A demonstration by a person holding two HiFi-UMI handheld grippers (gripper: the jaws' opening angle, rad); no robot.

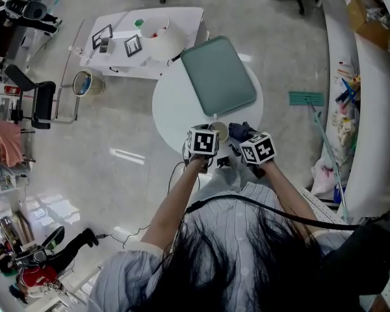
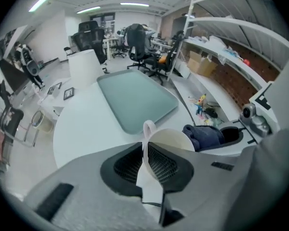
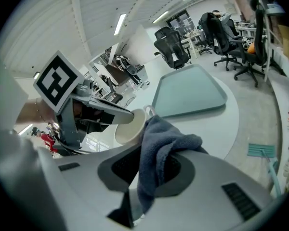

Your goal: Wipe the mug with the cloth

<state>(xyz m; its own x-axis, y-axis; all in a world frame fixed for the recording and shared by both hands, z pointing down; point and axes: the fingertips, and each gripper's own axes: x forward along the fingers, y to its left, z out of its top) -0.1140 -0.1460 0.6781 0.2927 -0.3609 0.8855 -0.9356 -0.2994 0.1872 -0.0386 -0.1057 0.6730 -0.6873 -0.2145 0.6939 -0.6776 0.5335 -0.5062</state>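
Over the near edge of a round white counter (image 1: pixel 172 109), on a glossy grey floor (image 1: pixel 117 155) with office chairs (image 2: pixel 137 44) far off, both tools meet. A green tray (image 1: pixel 218 75) lies on the far side. The left hand-held gripper (image 2: pixel 147 150) pinches the mug (image 2: pixel 171 138) by its wall, mouth up and handle pointing far toward the tray. The right hand-held gripper (image 3: pixel 151 170) clamps a dark cloth (image 3: pixel 159 143), which is just beside the mug's right side.

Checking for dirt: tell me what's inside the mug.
What shows inside the mug is bare cream wall, nothing in it. The cloth, shut in the right gripper, covers the mug's right side, so that part is hidden.
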